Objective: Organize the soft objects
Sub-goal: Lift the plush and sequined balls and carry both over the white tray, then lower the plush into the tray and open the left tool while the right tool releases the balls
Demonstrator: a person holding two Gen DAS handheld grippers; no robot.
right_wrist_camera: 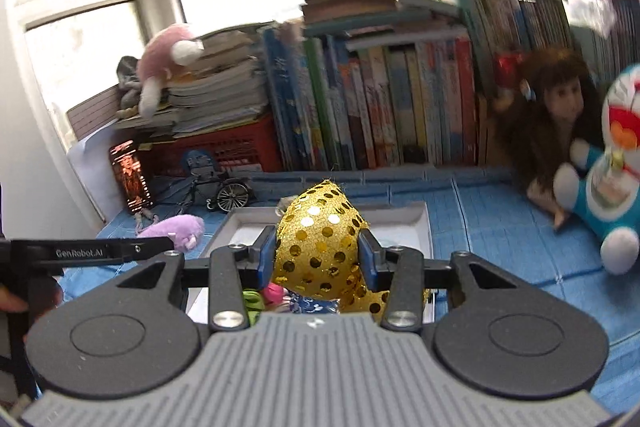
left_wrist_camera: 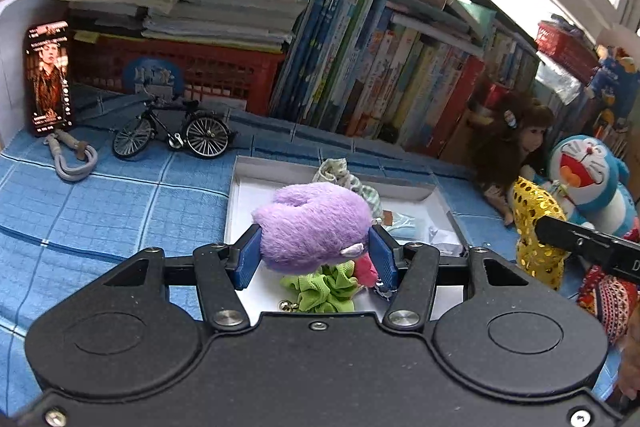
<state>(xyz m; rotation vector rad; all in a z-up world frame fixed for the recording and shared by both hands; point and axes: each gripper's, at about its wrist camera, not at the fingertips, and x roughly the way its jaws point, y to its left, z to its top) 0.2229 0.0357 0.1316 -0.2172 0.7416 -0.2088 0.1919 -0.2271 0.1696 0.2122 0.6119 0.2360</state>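
Left wrist – fluffy purple plush [left_wrist_camera: 308, 223], pink-tipped

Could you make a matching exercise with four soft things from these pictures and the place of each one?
Things:
1. fluffy purple plush toy
2. gold sequinned fabric piece
3. crumpled green fabric scrunchie
4. blue and white plush cat

Places:
A. in the shallow white cardboard box
B. between the right gripper jaws
C. on the blue checked cloth, beside the brown-haired doll
D. between the left gripper jaws

Pairs: 1-D, 2-B, 3-A, 4-C
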